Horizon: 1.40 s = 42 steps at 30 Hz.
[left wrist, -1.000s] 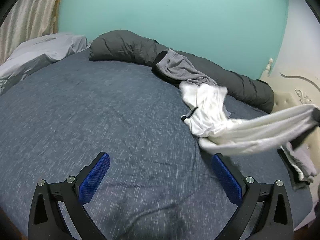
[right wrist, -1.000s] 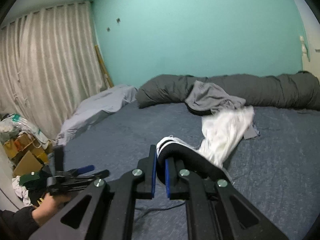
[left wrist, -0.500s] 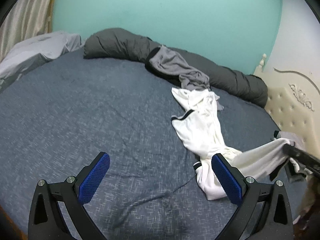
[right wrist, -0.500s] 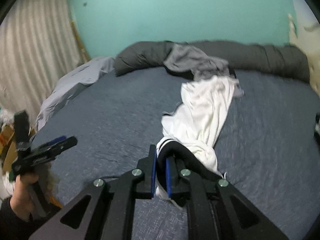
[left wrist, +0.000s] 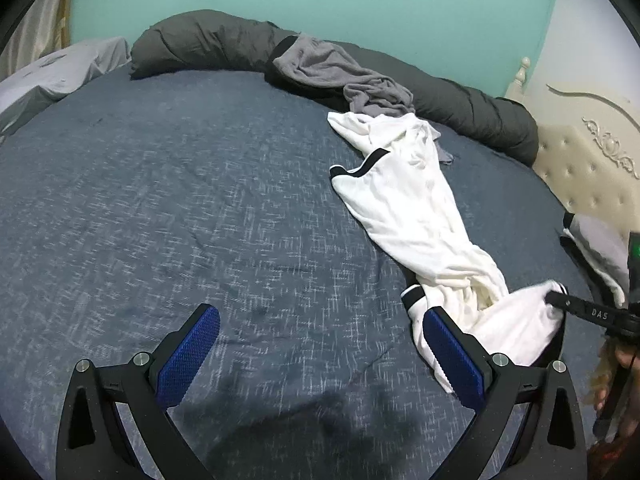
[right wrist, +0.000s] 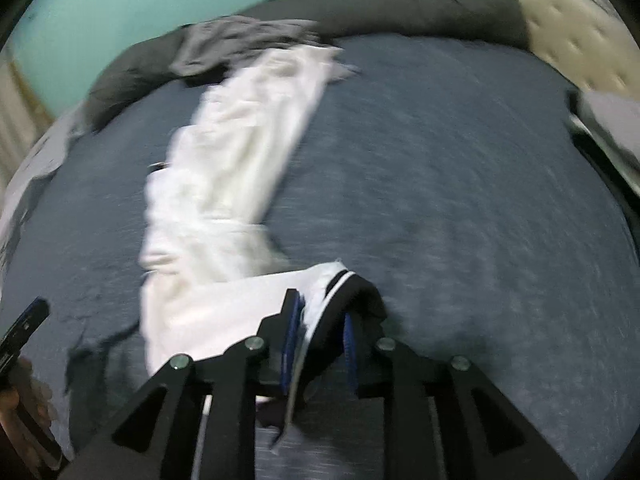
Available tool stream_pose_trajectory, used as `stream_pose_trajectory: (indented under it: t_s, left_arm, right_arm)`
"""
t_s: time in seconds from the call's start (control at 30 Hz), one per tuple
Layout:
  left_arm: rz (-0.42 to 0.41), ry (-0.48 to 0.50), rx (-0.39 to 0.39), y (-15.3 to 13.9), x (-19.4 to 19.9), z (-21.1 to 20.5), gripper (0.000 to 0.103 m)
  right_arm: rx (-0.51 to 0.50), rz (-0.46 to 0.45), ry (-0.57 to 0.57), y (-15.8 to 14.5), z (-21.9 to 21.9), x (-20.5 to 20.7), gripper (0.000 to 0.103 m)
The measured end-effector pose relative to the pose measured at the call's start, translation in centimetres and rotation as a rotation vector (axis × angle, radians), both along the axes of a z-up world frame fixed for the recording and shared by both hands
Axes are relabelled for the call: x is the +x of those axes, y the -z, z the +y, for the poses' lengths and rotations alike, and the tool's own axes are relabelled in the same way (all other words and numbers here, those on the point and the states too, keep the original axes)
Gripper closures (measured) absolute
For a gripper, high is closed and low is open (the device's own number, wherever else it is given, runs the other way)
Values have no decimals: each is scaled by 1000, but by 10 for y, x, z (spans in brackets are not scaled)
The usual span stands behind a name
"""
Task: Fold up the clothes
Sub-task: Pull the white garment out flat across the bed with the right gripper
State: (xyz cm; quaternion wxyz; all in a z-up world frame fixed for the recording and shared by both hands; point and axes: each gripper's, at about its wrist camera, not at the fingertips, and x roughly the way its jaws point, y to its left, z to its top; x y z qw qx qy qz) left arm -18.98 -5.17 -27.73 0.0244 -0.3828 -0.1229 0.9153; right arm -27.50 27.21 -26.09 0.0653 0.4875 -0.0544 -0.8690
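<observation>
A white garment with black trim (left wrist: pixel 416 208) lies stretched in a long crumpled strip across the dark blue bed (left wrist: pixel 160 200). Its far end touches a grey garment (left wrist: pixel 340 76). In the blurred right wrist view the white garment (right wrist: pixel 224 152) runs from the far bedding to my right gripper (right wrist: pixel 322 320). Those jaws are opening, and the black-trimmed end hangs loosely between the blue pads. From the left wrist view the right gripper (left wrist: pixel 556 300) sits at that end of the cloth, low over the bed. My left gripper (left wrist: pixel 320 352) is wide open over bare bedspread, left of the cloth.
A rolled dark grey duvet (left wrist: pixel 208 40) lines the far edge of the bed. A light grey pillow (left wrist: pixel 60 68) is at far left. A cream tufted headboard (left wrist: pixel 588 160) stands on the right, with stacked clothes (left wrist: pixel 596 240) beside it. Turquoise wall behind.
The right gripper came down with the trimmed end, laying the lifted white garment onto the bed. Its shut jaws have parted. The left gripper sank closer to the bedspread.
</observation>
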Motion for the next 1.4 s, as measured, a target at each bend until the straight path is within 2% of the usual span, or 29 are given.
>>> stream_pose_trajectory:
  t_s: [0.03, 0.1, 0.2, 0.37, 0.43, 0.47, 0.5, 0.6, 0.7, 0.87, 1.0, 1.17, 1.23, 1.27, 1.3, 1.4]
  left_arm:
    - [-3, 3, -2, 1, -2, 1, 0]
    - [-5, 8, -5, 4, -4, 3, 0]
    - [-11, 21, -12, 8, -7, 7, 0]
    - [-15, 19, -14, 10, -8, 3, 0]
    - [-15, 13, -14, 11, -8, 0, 0]
    - [-15, 10, -14, 11, -8, -1, 0]
    - [-15, 8, -15, 11, -9, -1, 0]
    - [-17, 11, -11, 11, -9, -2, 0]
    - [-11, 25, -16, 9, -8, 2, 0]
    - [-6, 51, -20, 10, -5, 9, 0]
    - [-4, 57, -18, 11, -6, 10, 0]
    - [4, 62, -22, 10, -5, 10, 0]
    - [6, 62, -26, 10, -4, 9, 0]
    - [6, 62, -28, 10, -4, 9, 0]
    - [7, 62, -28, 10, -4, 8, 0]
    - [5, 60, -26, 10, -4, 6, 0]
  right_arm:
    - [-5, -7, 29, 1, 11, -2, 81]
    - [-31, -26, 78, 2, 30, -5, 73]
    - [-32, -37, 125, -1, 49, -3, 68]
    - [-104, -119, 92, -2, 61, 1, 63]
    - [-22, -104, 99, -11, 64, 5, 59]
    - [9, -94, 108, -16, 66, 6, 53]
    - [7, -86, 119, -20, 72, 8, 52]
    - [-28, -79, 134, -28, 82, 14, 50]
    - [-61, -84, 96, -25, 76, 15, 50]
    - [-164, -160, 111, 6, 64, 10, 50]
    - [-231, -184, 122, 26, 59, 11, 50]
    - [-229, -173, 125, 35, 62, 3, 50]
    - [-224, -171, 104, 38, 58, -1, 55]
    - [-221, -170, 93, 39, 56, -3, 67]
    - [-214, -166, 83, 39, 54, -4, 74]
    - [-184, -123, 58, 30, 44, -6, 91]
